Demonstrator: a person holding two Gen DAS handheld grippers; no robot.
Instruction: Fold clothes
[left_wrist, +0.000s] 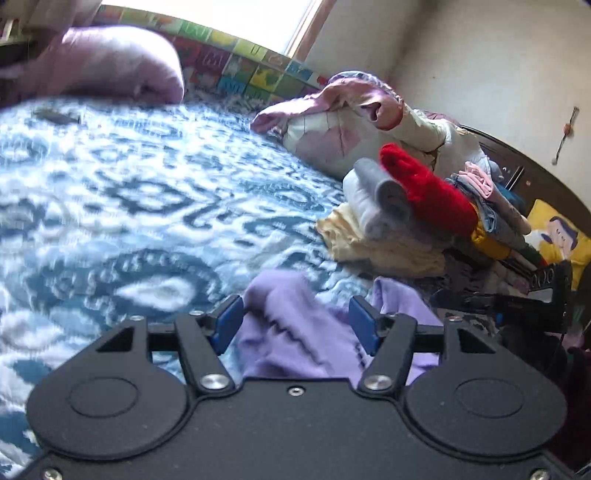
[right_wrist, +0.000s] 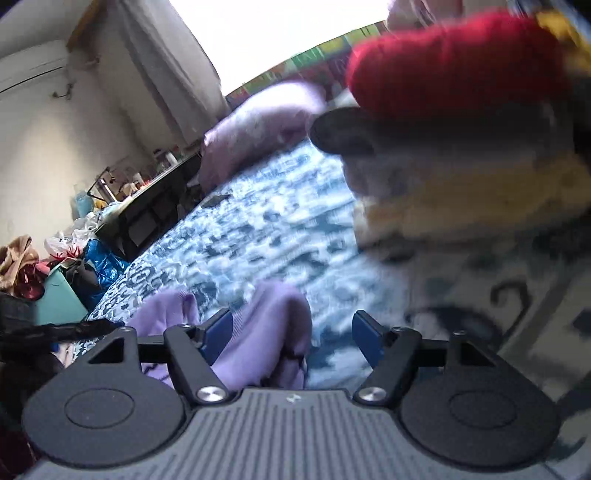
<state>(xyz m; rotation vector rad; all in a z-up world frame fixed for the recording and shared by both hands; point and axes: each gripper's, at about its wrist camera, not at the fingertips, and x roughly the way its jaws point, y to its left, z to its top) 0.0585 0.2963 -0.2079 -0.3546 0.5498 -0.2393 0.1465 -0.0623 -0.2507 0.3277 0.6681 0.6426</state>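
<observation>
A lilac garment (left_wrist: 295, 332) lies bunched on the blue-and-white patterned bedspread (left_wrist: 129, 184). My left gripper (left_wrist: 297, 325) is open, its blue pads on either side of the lilac cloth, not pinching it. In the right wrist view the same lilac garment (right_wrist: 266, 332) lies between and left of the fingers of my right gripper (right_wrist: 291, 338), which is open. The right gripper's body also shows at the right edge of the left wrist view (left_wrist: 535, 299).
A pile of folded clothes (left_wrist: 406, 221) with a red knit piece (left_wrist: 428, 188) on top sits at the right of the bed, close to my right gripper (right_wrist: 461, 110). Pink pillows (left_wrist: 110, 62) and a bundled quilt (left_wrist: 351, 122) lie at the far edge. Clutter stands beside the bed (right_wrist: 74, 251).
</observation>
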